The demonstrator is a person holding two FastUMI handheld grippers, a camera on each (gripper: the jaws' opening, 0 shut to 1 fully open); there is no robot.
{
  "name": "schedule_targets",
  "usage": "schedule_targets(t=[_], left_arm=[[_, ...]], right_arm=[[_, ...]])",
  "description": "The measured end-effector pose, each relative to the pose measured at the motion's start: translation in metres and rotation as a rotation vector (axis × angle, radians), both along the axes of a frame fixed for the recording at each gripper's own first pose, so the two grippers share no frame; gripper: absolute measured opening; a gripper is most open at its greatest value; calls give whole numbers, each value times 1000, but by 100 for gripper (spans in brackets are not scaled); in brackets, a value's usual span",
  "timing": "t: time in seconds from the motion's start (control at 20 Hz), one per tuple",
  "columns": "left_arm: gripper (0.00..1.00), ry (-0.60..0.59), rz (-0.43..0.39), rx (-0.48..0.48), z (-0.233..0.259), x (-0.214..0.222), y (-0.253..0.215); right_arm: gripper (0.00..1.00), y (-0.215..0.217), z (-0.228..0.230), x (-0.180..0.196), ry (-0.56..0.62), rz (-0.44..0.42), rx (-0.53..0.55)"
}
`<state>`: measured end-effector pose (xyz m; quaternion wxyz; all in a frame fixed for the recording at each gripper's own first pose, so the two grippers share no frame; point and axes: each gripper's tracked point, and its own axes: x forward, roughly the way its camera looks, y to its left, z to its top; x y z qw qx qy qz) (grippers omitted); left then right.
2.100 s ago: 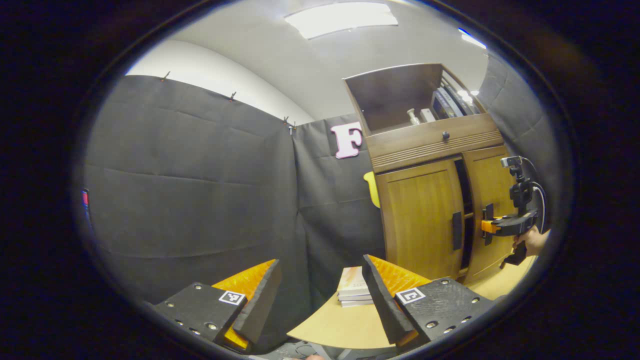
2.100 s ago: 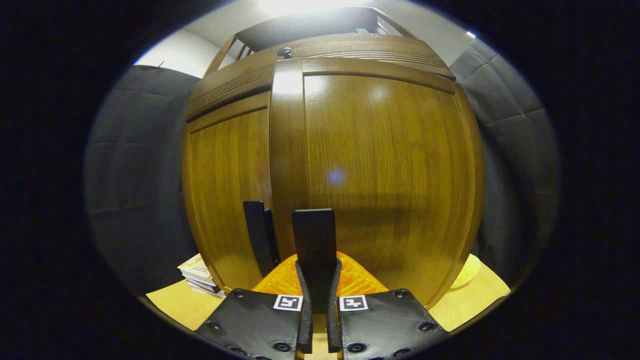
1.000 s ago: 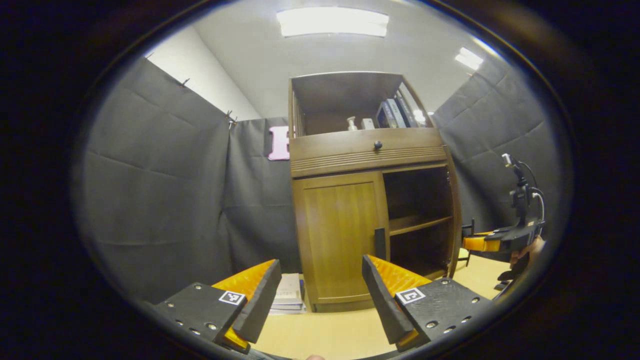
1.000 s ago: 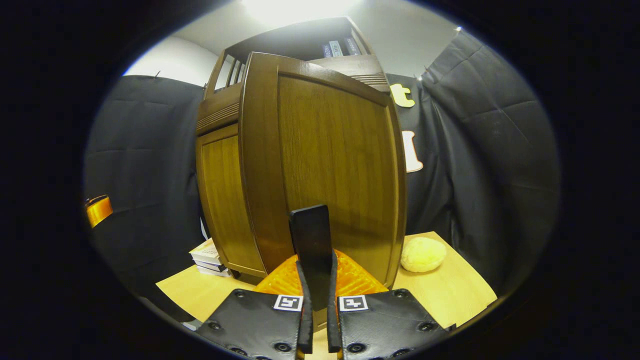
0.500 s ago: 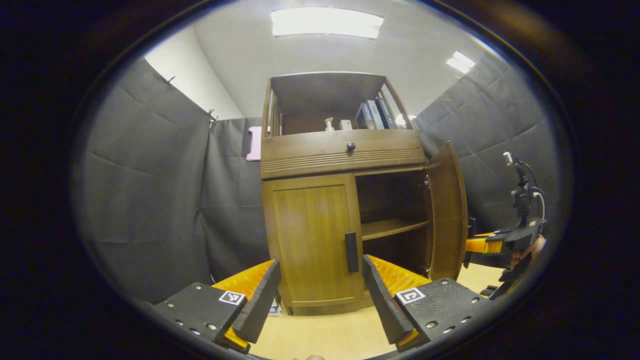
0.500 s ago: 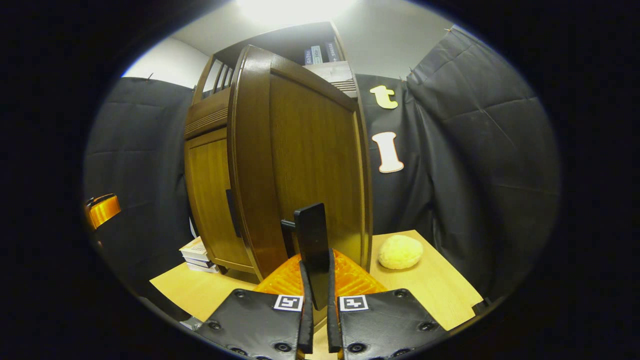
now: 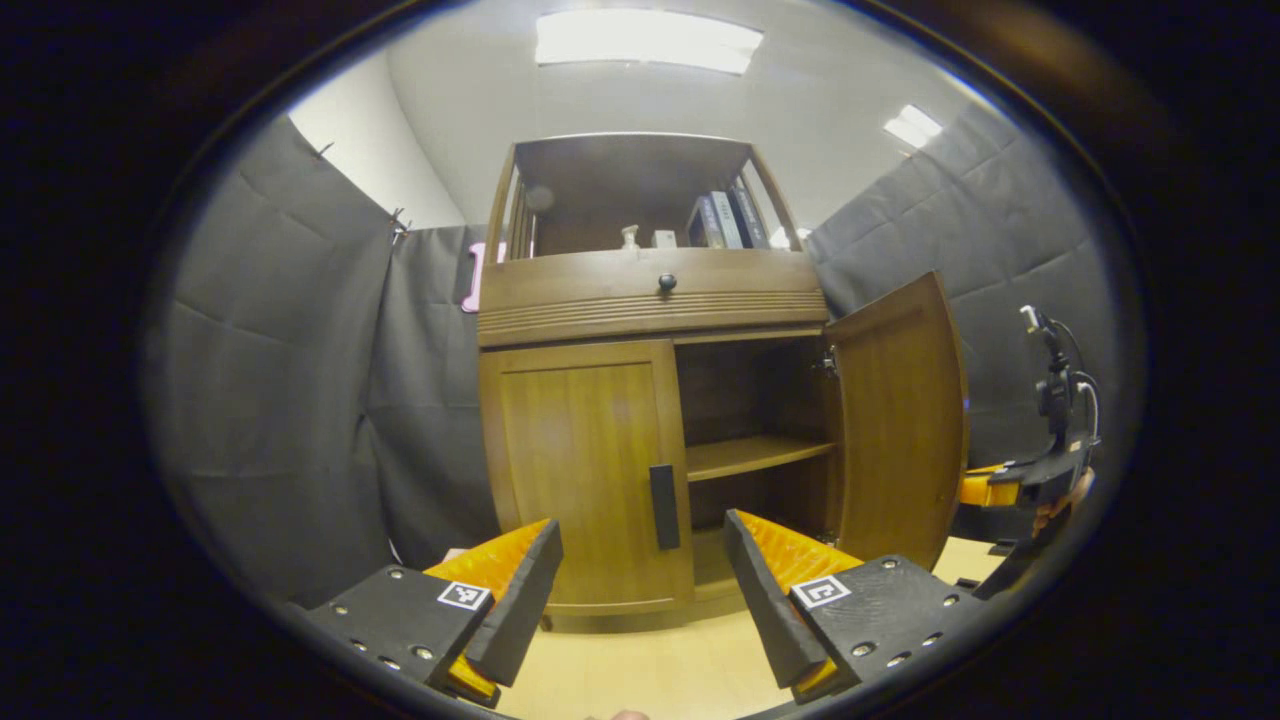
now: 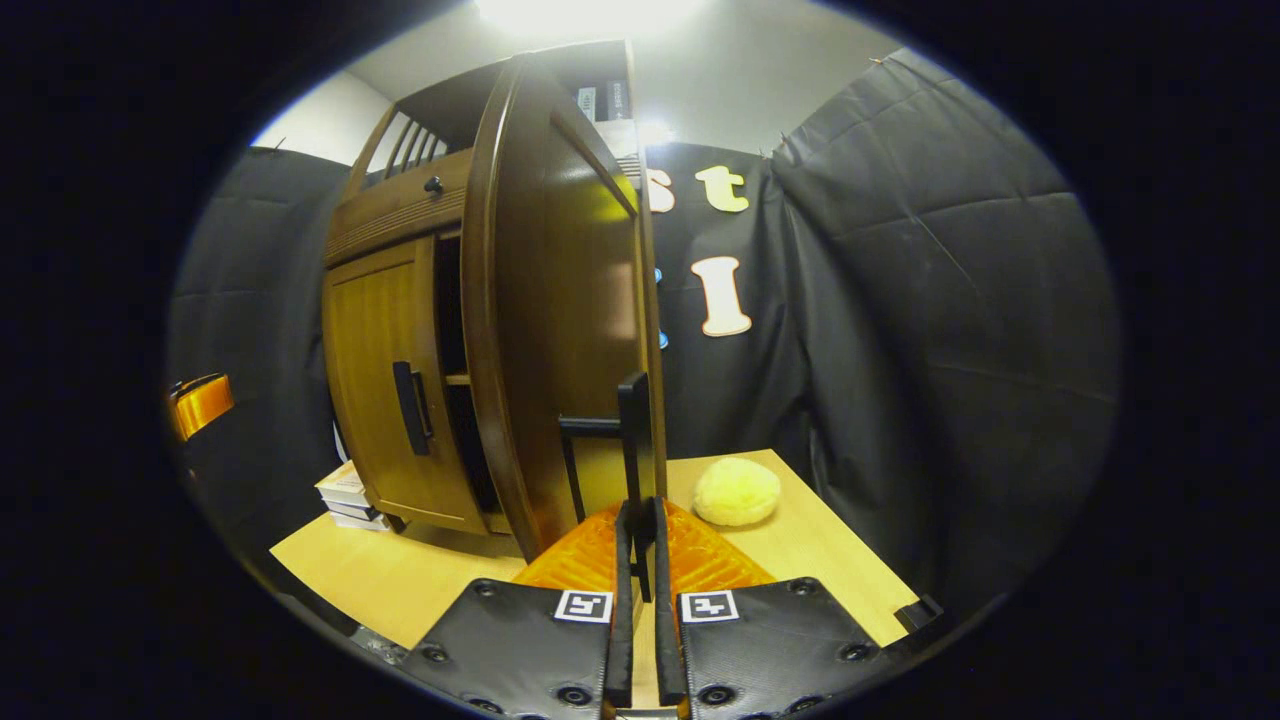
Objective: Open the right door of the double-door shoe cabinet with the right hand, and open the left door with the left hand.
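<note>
Swung wider than half a second ago, the right door now stands well open at centre right of the left gripper view, the right gripper clamped on its black handle. At lower centre, the left gripper holds its fingers wide before the closed left door above the counter.

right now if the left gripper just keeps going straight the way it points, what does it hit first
Probably the closed left door of the shoe cabinet, close to its black handle. The left gripper is open and aimed there with nothing between them, though depth is hard to judge.
</note>
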<state>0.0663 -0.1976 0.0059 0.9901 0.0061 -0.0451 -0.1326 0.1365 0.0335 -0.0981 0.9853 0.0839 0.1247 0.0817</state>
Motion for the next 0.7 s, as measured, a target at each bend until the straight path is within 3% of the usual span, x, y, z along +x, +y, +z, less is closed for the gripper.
schedule_targets(t=[0.1,0.15,0.2,0.6,0.7], left_arm=[[94,15,-21,-9,-1,8,-9],[94,21,-29,-14,0,12,-14],[94,25,-37,-20,0,16,-17],[94,20,-59,-44,6,62,-39],[94,16,-57,-50,6,76,-42]], right_arm=[[6,-8,-5,1,6,-30,3],[0,-14,-5,2,9,-44,4],[6,-20,-7,3,13,-53,3],[5,-57,-1,-19,-7,-155,4],[0,-67,2,-27,-13,-179,16]])
